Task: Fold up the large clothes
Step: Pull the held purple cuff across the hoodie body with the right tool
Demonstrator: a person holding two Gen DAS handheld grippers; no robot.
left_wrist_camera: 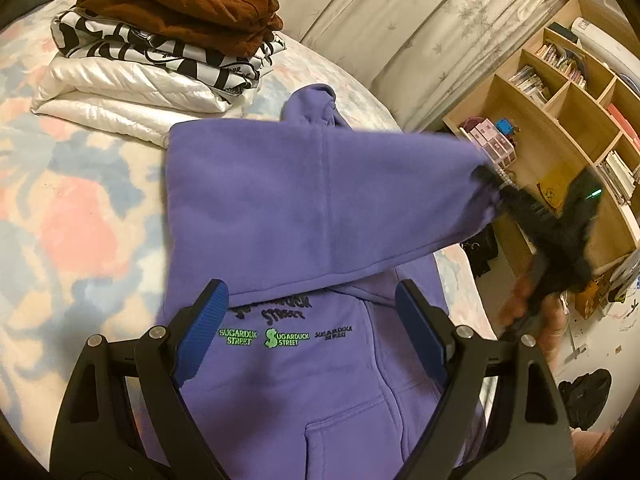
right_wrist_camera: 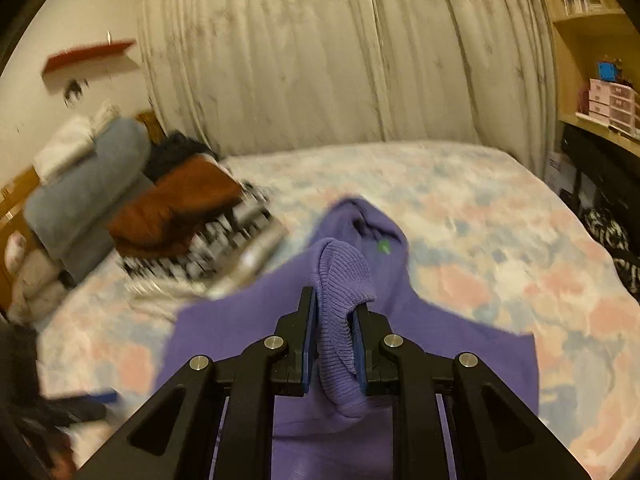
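Note:
A purple hoodie (left_wrist_camera: 280, 208) with green "Sugarduck Street" print lies on the bed, hood at the far end. My left gripper (left_wrist_camera: 310, 300) is open and empty, hovering above the chest print. My right gripper (right_wrist_camera: 334, 304) is shut on the hoodie's ribbed sleeve cuff (right_wrist_camera: 344, 276) and holds it above the garment. In the left wrist view the right gripper (left_wrist_camera: 490, 182) is blurred at the right, with the sleeve stretched across the body. The hoodie also shows in the right wrist view (right_wrist_camera: 248, 320).
A pile of folded clothes (left_wrist_camera: 160, 40), brown on top, lies on the pastel bedspread (left_wrist_camera: 72, 220) beyond the hoodie. It also shows blurred in the right wrist view (right_wrist_camera: 188, 216). A wooden bookshelf (left_wrist_camera: 568, 112) stands right of the bed. Curtains (right_wrist_camera: 340, 60) hang behind.

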